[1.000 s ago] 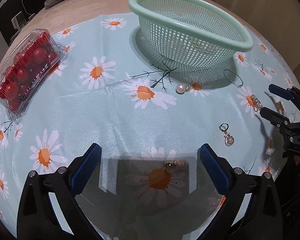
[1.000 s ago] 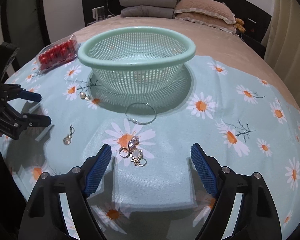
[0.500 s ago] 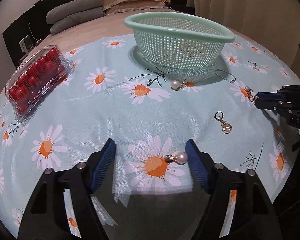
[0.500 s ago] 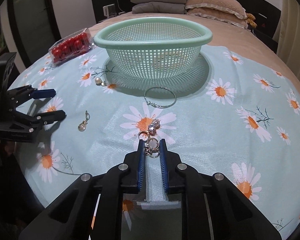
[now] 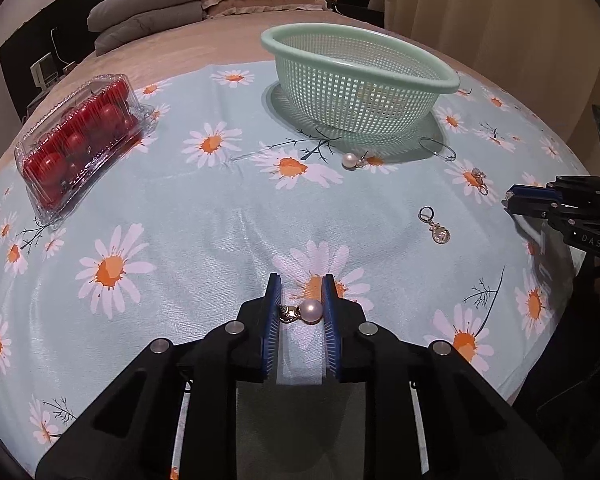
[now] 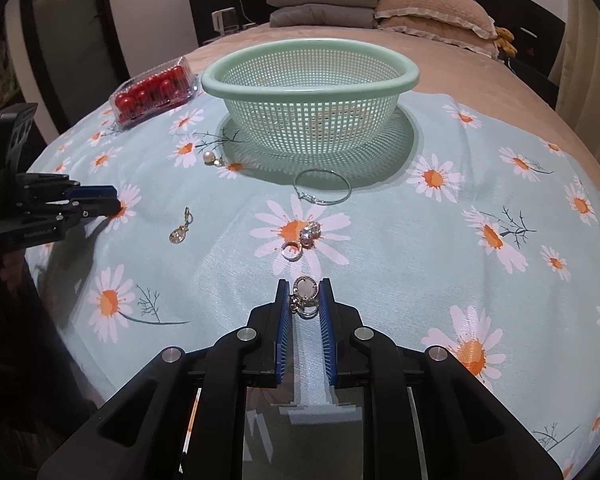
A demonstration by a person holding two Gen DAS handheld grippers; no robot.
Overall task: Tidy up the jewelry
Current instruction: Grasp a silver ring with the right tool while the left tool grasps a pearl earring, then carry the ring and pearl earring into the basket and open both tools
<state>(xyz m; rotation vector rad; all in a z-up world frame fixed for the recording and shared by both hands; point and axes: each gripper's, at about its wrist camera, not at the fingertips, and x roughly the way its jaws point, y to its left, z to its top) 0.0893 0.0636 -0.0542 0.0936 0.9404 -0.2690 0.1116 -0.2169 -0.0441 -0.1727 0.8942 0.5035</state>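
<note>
1. Step in hand: pick-up, both sides at once. The left gripper (image 5: 300,312) has just been closing; its blue pads now bracket a pearl earring (image 5: 305,312) lying on the daisy cloth (image 5: 220,216), with the pearl against the right pad and the gold clasp against the left. Reads as clamped on it, barely.
2. The right gripper (image 6: 305,302) is pinched together on a round disc earring (image 6: 305,295), which is caught between the pad tips just above the cloth.
3. Still loose on the cloth: a second pearl earring (image 6: 211,158) and a hoop (image 6: 322,187) near the green basket (image 6: 312,80), a drop earring (image 6: 180,227), and a small ring cluster (image 6: 302,240).
4. Judgement: early in the task; the basket looks like the likely destination.
5. Next move calls for lifting both pieces straight up without loosening the grip, then carrying them over the basket rim. The pearl is round and may roll out from between the pads.
</note>
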